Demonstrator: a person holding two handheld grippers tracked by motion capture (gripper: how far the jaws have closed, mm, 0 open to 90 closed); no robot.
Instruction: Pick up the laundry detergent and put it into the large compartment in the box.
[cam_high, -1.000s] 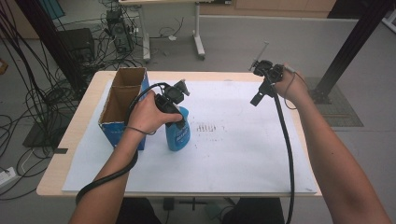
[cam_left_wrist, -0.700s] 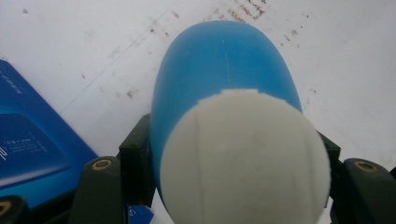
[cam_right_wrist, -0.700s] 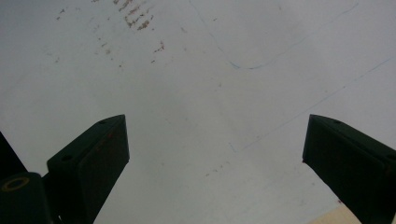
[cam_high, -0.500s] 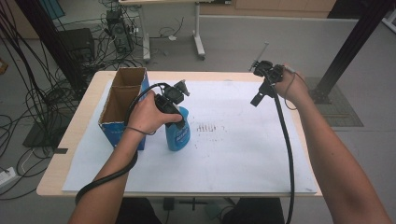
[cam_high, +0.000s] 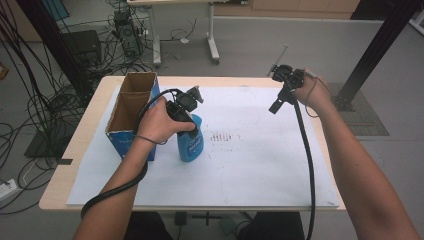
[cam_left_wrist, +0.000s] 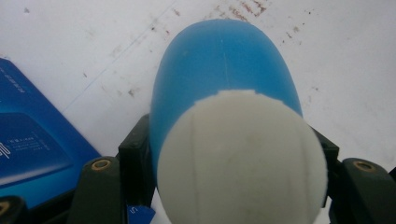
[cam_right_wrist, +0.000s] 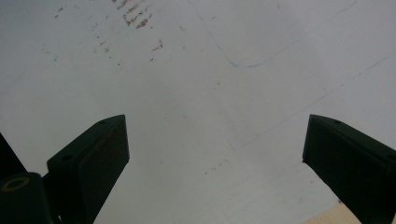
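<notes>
The left gripper (cam_high: 187, 122) is clamped on a blue bottle (cam_high: 190, 142) just below its white cap (cam_left_wrist: 240, 163), one jaw on each side. The bottle stands upright on the white sheet (cam_high: 250, 165), just beside the box (cam_high: 131, 116), on the side toward the sheet's middle. Whether its base rests on the sheet or hangs slightly above it cannot be told.

The box is open at the top, with a divider making two compartments; both look empty as far as the high view shows. If the bottle is bound for the box, the grasp is done and the lift and placing are left.

The right gripper (cam_high: 283, 95) is held above the sheet, well apart from the box, jaws spread wide with nothing between them.
</notes>
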